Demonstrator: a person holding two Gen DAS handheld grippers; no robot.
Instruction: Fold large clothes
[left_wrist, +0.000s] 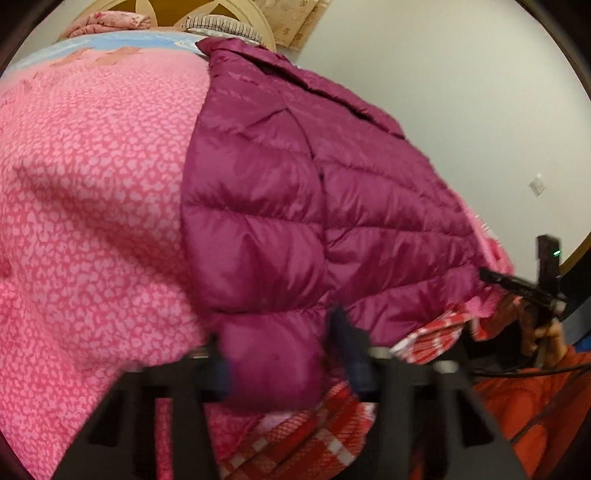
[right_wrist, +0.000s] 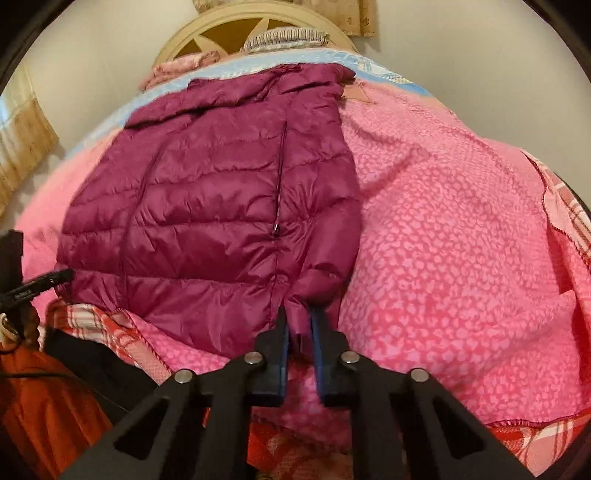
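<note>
A magenta quilted down jacket (right_wrist: 207, 192) lies flat on the pink patterned bed cover (right_wrist: 461, 240), collar toward the headboard and zip closed. My right gripper (right_wrist: 299, 325) is shut on the jacket's near hem, just right of the zip line. In the left wrist view the jacket (left_wrist: 295, 184) stretches away to the upper right. My left gripper (left_wrist: 282, 350) is shut on a puffy near corner of it, which bulges between the blurred fingers (left_wrist: 347, 347). The right gripper's black body (left_wrist: 517, 288) shows at the far right edge of the jacket's hem.
A red and white plaid blanket (left_wrist: 314, 443) hangs at the bed's near edge under the pink cover. The person's orange sleeve (right_wrist: 37, 406) is at the lower left. A cream headboard (right_wrist: 258, 26) and pillows (right_wrist: 288, 38) stand at the far end, against a white wall.
</note>
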